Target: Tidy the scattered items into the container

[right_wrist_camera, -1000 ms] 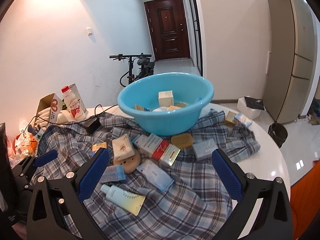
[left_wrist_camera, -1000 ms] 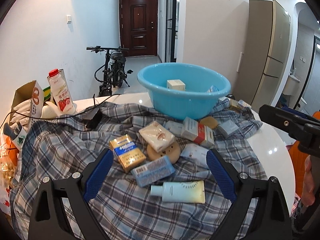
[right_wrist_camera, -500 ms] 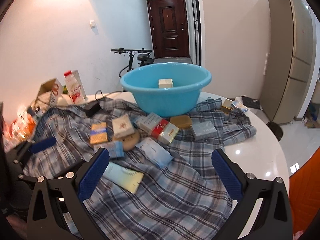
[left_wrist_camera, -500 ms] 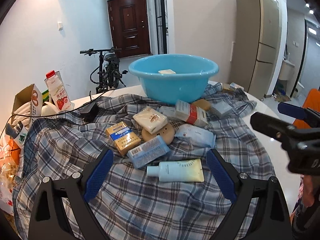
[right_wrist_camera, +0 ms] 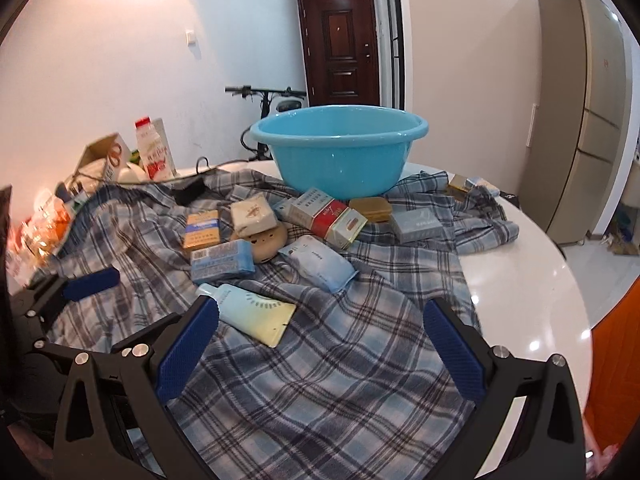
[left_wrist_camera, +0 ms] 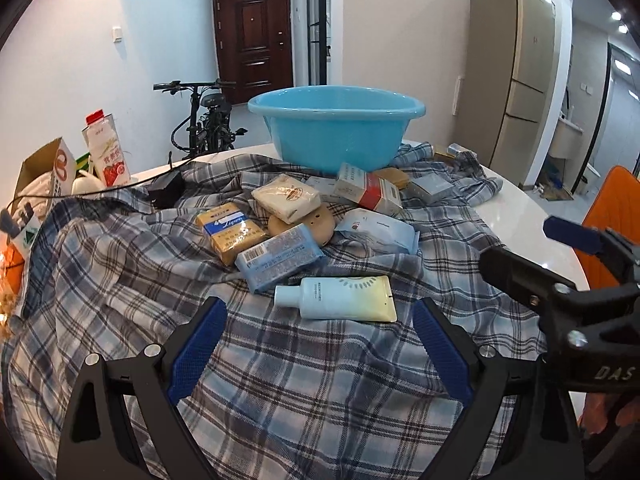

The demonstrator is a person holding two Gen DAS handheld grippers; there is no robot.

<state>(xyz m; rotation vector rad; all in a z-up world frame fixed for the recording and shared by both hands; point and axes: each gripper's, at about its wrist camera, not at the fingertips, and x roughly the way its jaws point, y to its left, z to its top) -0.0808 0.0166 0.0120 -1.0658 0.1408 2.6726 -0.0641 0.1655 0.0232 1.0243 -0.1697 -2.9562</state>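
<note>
Both grippers, left [left_wrist_camera: 318, 340] and right [right_wrist_camera: 320, 344], hold their fingers wide, empty. A pale blue-to-yellow plastic tube [left_wrist_camera: 340, 298] lies on the plaid cloth [left_wrist_camera: 304, 392] near the left one.

A home: a dark front door [left_wrist_camera: 253, 40] ends the hallway, a bicycle [left_wrist_camera: 208, 120] is parked by the wall, a tall fridge [left_wrist_camera: 516, 72] stands opposite, and groceries crowd the round counter [right_wrist_camera: 532, 280].

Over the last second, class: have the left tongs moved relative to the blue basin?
Yes. The left tongs have dropped lower: the blue basin now hides its contents behind the rim.
</note>
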